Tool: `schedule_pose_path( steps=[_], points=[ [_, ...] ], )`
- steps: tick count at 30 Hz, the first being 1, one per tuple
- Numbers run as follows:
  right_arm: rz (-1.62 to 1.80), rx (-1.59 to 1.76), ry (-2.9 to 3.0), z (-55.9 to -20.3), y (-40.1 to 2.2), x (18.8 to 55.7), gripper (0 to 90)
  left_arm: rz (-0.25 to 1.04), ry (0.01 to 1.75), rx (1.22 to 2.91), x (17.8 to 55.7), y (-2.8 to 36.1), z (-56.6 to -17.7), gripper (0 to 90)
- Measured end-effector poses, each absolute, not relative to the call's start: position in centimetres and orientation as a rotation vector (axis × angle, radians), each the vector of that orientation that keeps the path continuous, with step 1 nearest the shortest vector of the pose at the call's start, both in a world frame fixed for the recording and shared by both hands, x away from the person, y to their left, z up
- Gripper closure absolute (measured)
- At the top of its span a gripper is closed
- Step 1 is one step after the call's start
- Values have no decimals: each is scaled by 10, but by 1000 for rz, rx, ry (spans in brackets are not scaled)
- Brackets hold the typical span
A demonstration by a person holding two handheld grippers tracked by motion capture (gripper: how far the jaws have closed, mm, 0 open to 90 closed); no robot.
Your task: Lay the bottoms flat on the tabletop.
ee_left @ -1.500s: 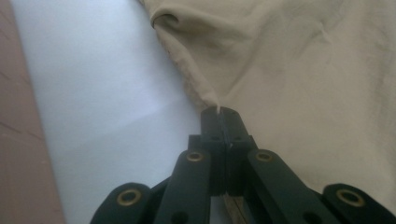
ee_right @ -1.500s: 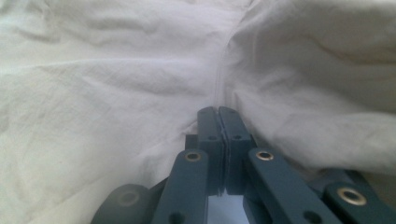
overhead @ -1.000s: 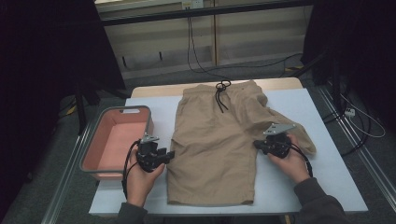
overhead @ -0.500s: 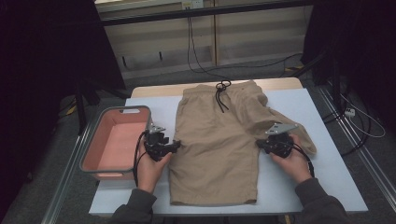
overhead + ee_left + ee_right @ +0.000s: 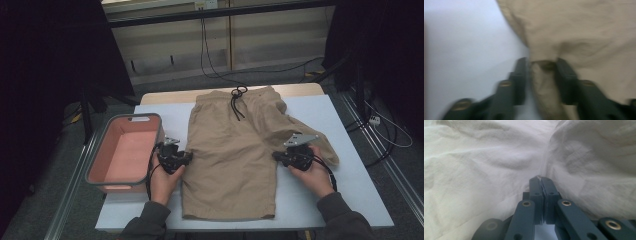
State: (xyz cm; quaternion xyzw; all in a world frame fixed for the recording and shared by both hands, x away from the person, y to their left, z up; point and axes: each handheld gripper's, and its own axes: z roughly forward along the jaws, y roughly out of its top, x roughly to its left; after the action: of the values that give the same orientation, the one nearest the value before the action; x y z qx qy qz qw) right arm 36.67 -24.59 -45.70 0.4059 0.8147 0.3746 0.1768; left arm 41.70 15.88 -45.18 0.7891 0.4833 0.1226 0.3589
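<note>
Khaki shorts (image 5: 235,150) lie flat on the pale table (image 5: 345,195), waistband and black drawstring (image 5: 236,100) at the far side. My left gripper (image 5: 186,156) sits at the shorts' left side seam. Its jaws have just been closing, and a bunched fold of the fabric (image 5: 586,32) is pinched between them at the left gripper (image 5: 541,65). My right gripper (image 5: 276,156) is at the right leg's edge. In the right gripper view, the right gripper (image 5: 541,178) is shut on a thin layer of the cloth (image 5: 486,165).
An empty pink bin with a grey rim (image 5: 125,155) stands on the table's left edge, close beside my left hand. A folded-out flap of the shorts (image 5: 325,147) lies past my right hand. Cables run over the floor beyond the table.
My left hand has moved right and down from beside the bin to the shorts' left edge, and its jaws have narrowed around the fabric. The right hand has kept still.
</note>
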Motion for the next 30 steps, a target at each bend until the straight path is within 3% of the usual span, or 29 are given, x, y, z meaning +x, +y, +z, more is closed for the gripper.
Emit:
schedule_pose_path(
  steps=[5,30],
  points=[
    [1056,1137,2311,-456,-244,366,885,284,1254,2063,417,154,-449,874],
    [1141,1030,2416,-452,-215,352,885,424,1312,2074,401,177,-415,890]
  ],
)
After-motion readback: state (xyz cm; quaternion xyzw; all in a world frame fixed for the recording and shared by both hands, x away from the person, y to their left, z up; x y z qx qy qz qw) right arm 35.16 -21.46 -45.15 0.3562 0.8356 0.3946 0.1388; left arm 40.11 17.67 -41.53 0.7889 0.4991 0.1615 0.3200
